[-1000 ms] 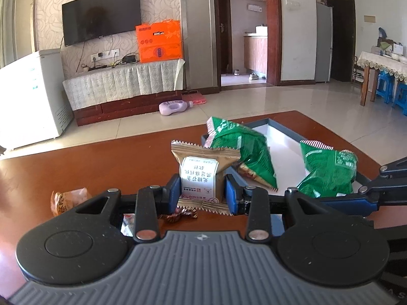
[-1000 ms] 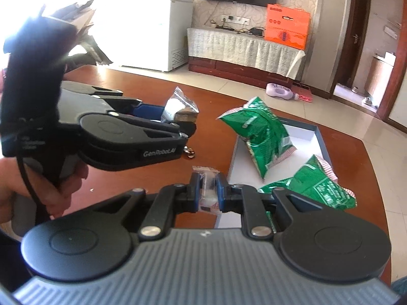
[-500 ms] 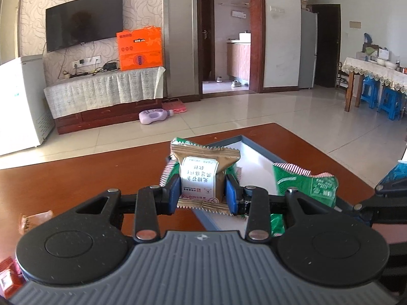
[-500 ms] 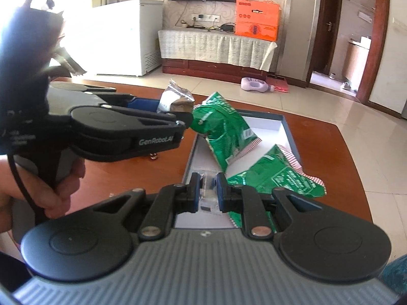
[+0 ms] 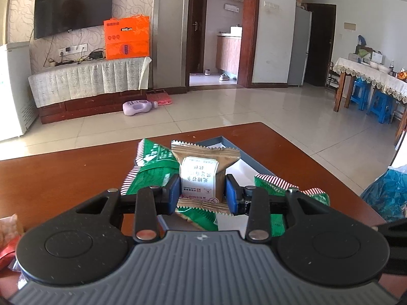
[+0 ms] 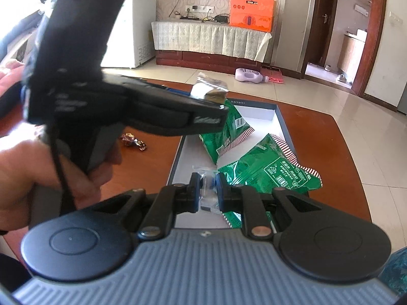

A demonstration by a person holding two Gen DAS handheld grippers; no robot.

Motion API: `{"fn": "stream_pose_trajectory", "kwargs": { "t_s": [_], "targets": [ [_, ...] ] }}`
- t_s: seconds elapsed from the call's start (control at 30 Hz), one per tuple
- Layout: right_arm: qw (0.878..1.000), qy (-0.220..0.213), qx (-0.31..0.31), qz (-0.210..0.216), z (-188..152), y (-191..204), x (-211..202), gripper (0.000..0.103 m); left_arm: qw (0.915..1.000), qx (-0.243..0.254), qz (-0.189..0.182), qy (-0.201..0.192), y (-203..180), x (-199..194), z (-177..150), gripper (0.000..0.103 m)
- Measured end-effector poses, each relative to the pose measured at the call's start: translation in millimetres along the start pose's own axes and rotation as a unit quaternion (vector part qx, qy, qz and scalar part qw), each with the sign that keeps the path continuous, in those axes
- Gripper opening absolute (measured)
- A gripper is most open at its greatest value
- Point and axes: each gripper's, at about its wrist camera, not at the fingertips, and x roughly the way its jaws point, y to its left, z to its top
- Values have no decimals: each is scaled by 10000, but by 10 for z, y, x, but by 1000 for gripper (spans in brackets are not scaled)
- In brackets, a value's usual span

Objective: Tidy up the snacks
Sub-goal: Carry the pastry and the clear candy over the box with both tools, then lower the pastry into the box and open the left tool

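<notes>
My left gripper (image 5: 201, 190) is shut on a brown snack packet with a white label (image 5: 203, 175), held above the blue-rimmed white tray (image 5: 251, 162). It also shows in the right wrist view (image 6: 211, 94), over the tray's far left part. My right gripper (image 6: 206, 190) is shut on a small clear-wrapped snack (image 6: 207, 181) above the near end of the tray (image 6: 282, 127). Two green snack bags (image 6: 269, 172) (image 6: 229, 132) lie in the tray; they also show in the left wrist view (image 5: 150, 170).
A foil-wrapped candy (image 6: 132, 139) lies on the brown table (image 6: 318, 137) left of the tray. Orange and red packets (image 5: 7, 233) lie at the table's left. A blue bag (image 5: 386, 193) sits at the right edge.
Both grippers have moved over the tray with their snacks still held. The left gripper has swung right, over the far green bag.
</notes>
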Motion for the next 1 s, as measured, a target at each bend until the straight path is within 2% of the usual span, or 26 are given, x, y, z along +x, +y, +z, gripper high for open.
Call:
{"fn": "stream_pose_trajectory", "kwargs": {
  "t_s": [0.4,1.0],
  "targets": [
    [9998,19,101,-161,-11,0,68,16,9998,-107,-139,131,-36,360,4,43],
    [9989,172,232,-359,-24,-6,191,16,9989,-270,3,385,-51,696,-21,43]
  ]
}}
